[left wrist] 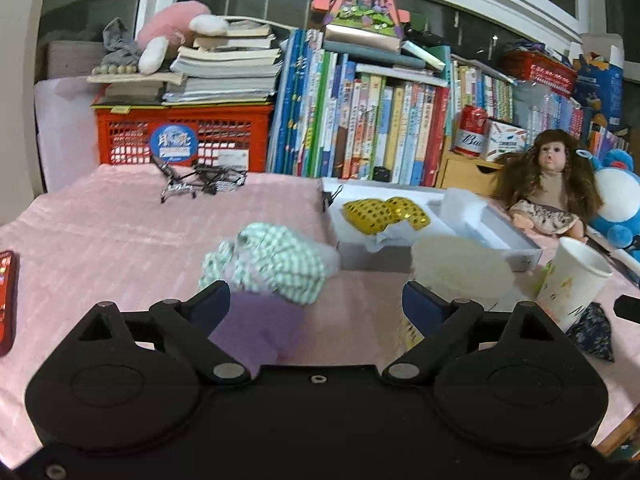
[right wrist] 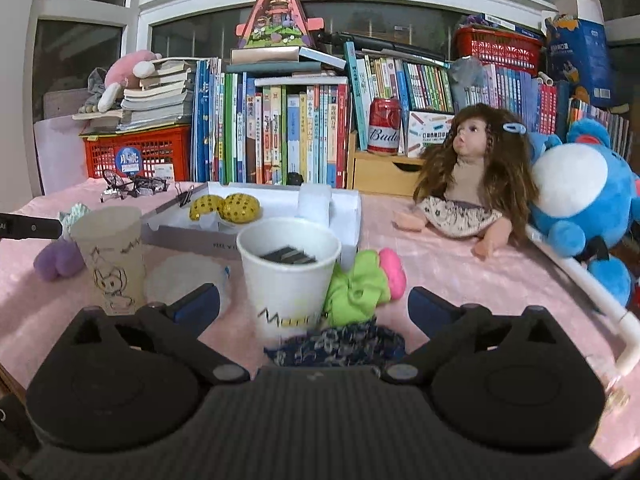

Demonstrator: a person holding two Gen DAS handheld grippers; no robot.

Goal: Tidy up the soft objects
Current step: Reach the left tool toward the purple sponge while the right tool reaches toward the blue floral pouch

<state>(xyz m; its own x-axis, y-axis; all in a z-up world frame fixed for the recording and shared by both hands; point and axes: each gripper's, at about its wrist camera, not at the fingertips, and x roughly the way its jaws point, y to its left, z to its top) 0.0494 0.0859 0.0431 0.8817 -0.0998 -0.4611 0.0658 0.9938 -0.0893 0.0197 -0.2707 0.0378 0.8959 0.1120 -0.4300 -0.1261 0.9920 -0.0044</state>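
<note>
My left gripper (left wrist: 316, 304) is open, its jaws wide apart just above the pink cloth. A green-checked scrunchie (left wrist: 272, 262) and a purple soft piece (left wrist: 260, 330) lie between and just ahead of its fingers. A white box (left wrist: 500, 236) holds two yellow sequinned pieces (left wrist: 384, 214). My right gripper (right wrist: 314, 306) is open. A white paper cup (right wrist: 290, 276), a dark blue floral scrunchie (right wrist: 340, 346) and a green and pink scrunchie (right wrist: 366, 284) sit between its fingers.
A translucent cup (right wrist: 112, 258) stands left of the paper cup. A doll (right wrist: 468, 176) and a blue plush (right wrist: 580, 200) sit at the right. Books, a red crate (left wrist: 180, 136) and a red can (right wrist: 384, 126) line the back. A red phone (left wrist: 6, 300) lies far left.
</note>
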